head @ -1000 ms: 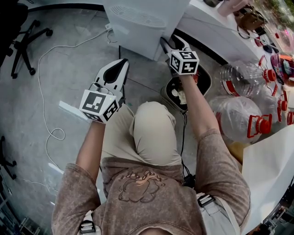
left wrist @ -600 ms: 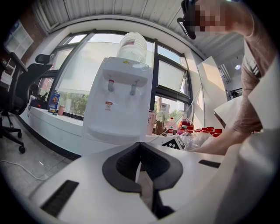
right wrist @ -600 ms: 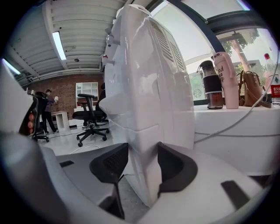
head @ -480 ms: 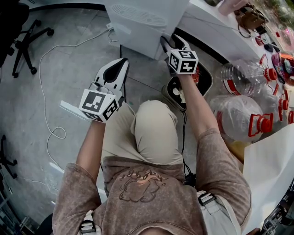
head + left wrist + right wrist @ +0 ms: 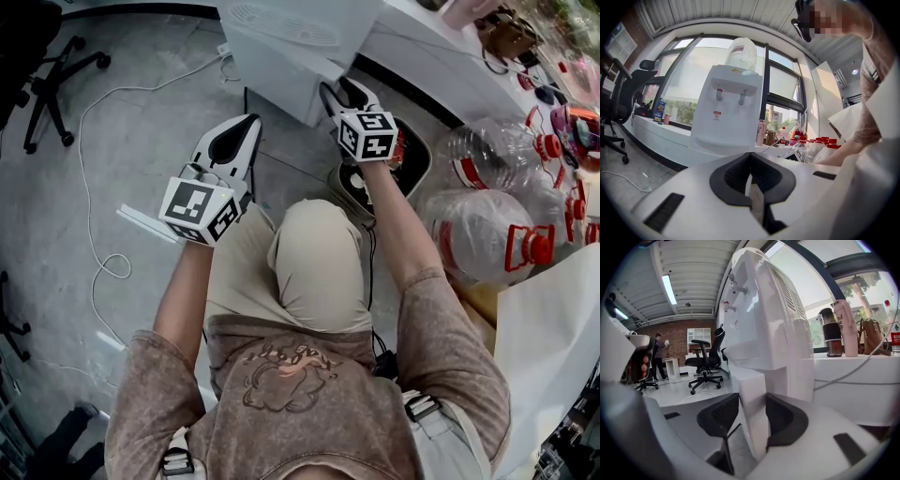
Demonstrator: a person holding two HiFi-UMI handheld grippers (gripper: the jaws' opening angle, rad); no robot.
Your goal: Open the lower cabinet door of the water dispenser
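Right gripper (image 5: 749, 416) pinching the cabinet door (image 5: 751, 383) edge.
Its jaws, just closing, sit partly apart against both door faces, low on the water dispenser (image 5: 764, 319); left gripper (image 5: 236, 133) is closed, empty.

The head view's top edge cuts off the water dispenser (image 5: 281, 47), and the front of its lower cabinet door (image 5: 751, 399) is out of sight from above. The left hand-held gripper (image 5: 751, 157) hides the dispenser's bottom in its own view. The sticker (image 5: 716, 114) has words too tiny to read.
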